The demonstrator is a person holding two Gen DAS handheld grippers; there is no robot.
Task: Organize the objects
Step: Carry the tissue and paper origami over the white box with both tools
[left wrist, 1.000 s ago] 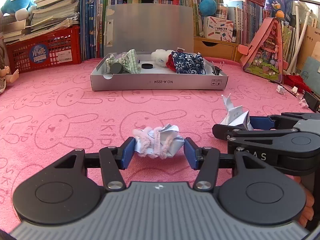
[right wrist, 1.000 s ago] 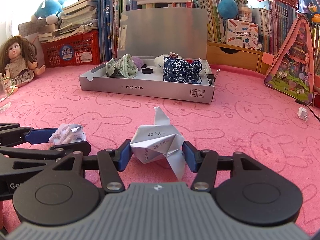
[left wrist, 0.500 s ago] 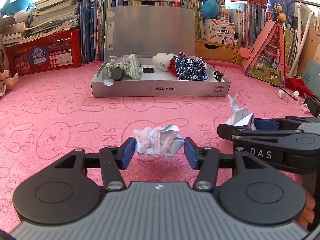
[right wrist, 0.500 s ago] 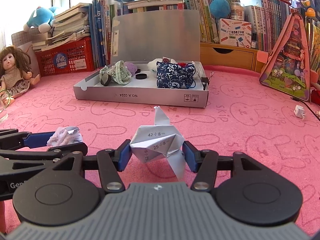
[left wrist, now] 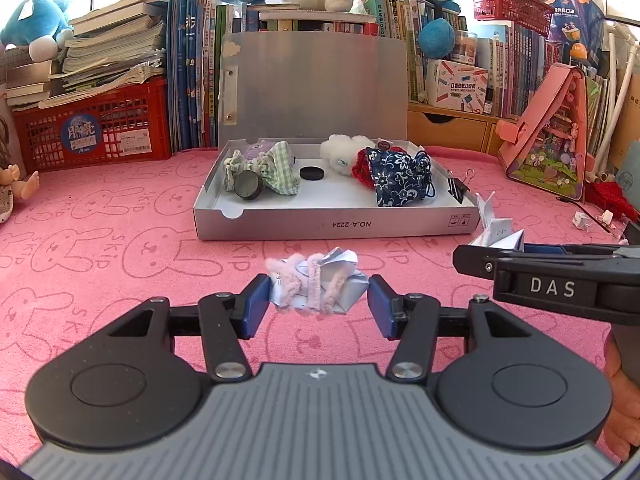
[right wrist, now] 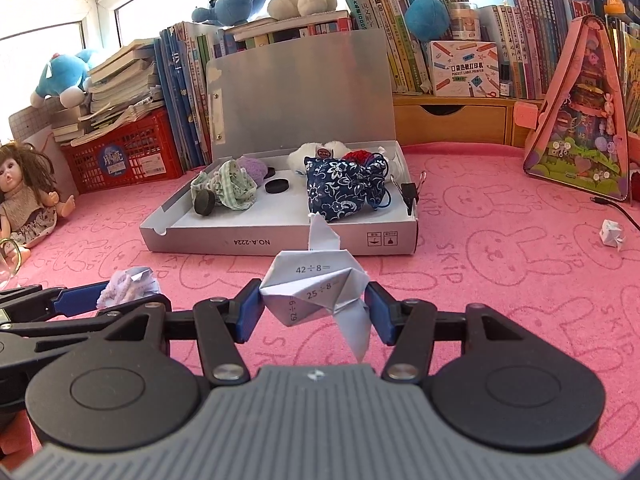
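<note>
Right hand-held gripper [right wrist: 314, 306]: folded paper [right wrist: 316, 294], "42÷8=".

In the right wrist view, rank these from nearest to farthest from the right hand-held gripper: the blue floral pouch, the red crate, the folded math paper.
1. Folded math paper, clamped between its fingers.
2. Blue floral pouch, ahead in the grey box.
3. Red crate, far back left.

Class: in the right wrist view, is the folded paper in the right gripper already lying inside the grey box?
No: the paper is clamped in the right gripper, short of the box.
</note>
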